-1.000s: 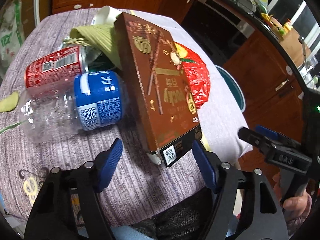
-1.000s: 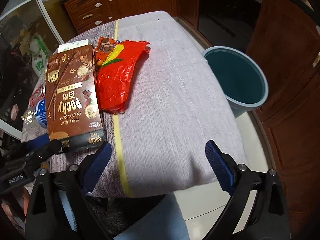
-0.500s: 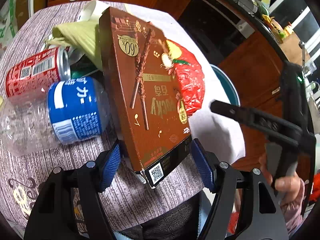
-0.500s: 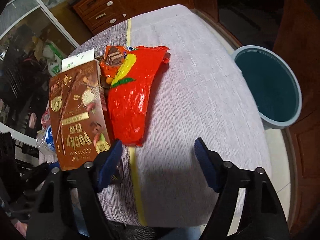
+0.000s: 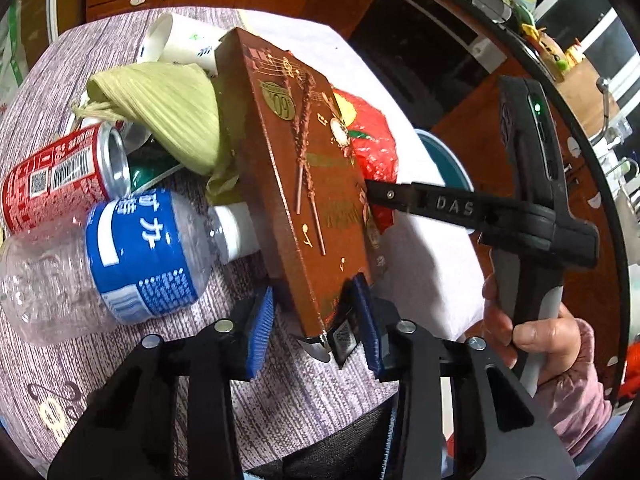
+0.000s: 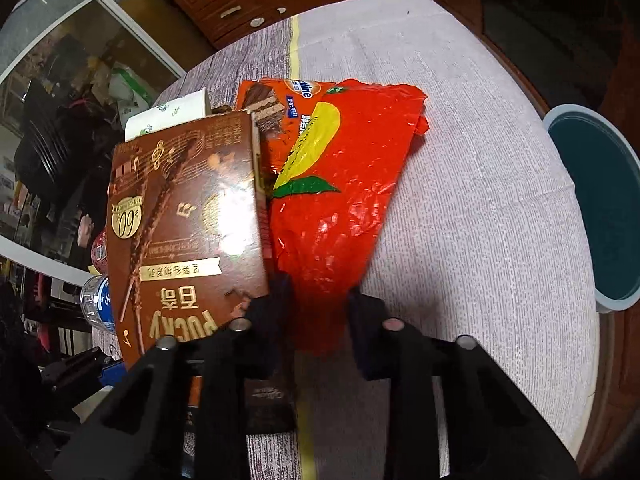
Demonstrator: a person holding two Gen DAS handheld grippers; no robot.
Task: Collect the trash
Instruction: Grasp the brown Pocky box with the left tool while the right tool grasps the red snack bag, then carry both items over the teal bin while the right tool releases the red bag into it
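My left gripper (image 5: 314, 320) is shut on the near end of a brown Pocky box (image 5: 304, 184), tilted up on its edge over the table; the box also shows in the right wrist view (image 6: 188, 224). My right gripper (image 6: 316, 320) is closed on the near end of a red snack wrapper (image 6: 344, 192) lying beside the box; the wrapper shows in the left wrist view (image 5: 376, 148) with the right gripper (image 5: 374, 196) touching it. A teal bin (image 6: 600, 216) stands on the floor to the right of the table.
On the cloth-covered table (image 6: 480, 200) lie a clear bottle with blue label (image 5: 120, 256), a red can (image 5: 60, 176), a green husk (image 5: 168, 116), a white paper cup (image 5: 180, 44) and an orange snack pack (image 6: 280, 104). Wooden cabinets stand behind.
My left gripper closed on the Pocky box and tipped it up on edge. My right gripper moved forward and closed on the red wrapper's near end.
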